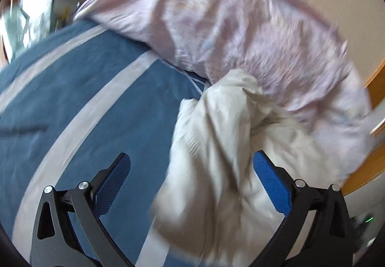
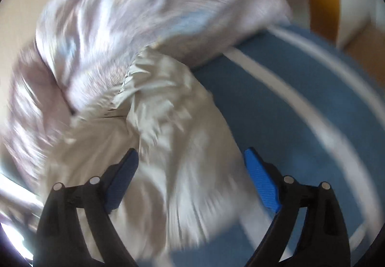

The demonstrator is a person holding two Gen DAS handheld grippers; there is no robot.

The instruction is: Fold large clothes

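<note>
- Plainly, the left hand-held gripper (image 1: 191, 170) has its two blue-padded fingers (image 1: 113, 185) spread wide apart, with nothing clamped between them.
- Between and beyond those fingers lies a crumpled cream garment (image 1: 223, 146), bunched into folds rather than spread flat.
- Behind the cream garment, touching it along its far edge, sits a pale lilac garment (image 1: 240, 26), also rumpled and blurred in the left wrist view.
- Both garments rest on a blue cover with pale stripes (image 1: 72, 98); whether it covers a bed or something else, I cannot tell.
- At the right edge, a strip of orange-brown wood (image 1: 375, 74) shows beyond the cloth.
- Likewise, the right hand-held gripper (image 2: 191, 170) holds its jaws wide open, gripping nothing.
- From the right wrist view, the cream garment (image 2: 168, 134) lies under and ahead of the left-hand blue pad (image 2: 122, 180), its gathered, puckered edge toward the lilac garment (image 2: 132, 14).
- Beside it, the blue cover (image 2: 264, 110) spreads to the right, its pale stripes curving away.
- Both views are heavily smeared, so fine details of the cloth stay unclear.
</note>
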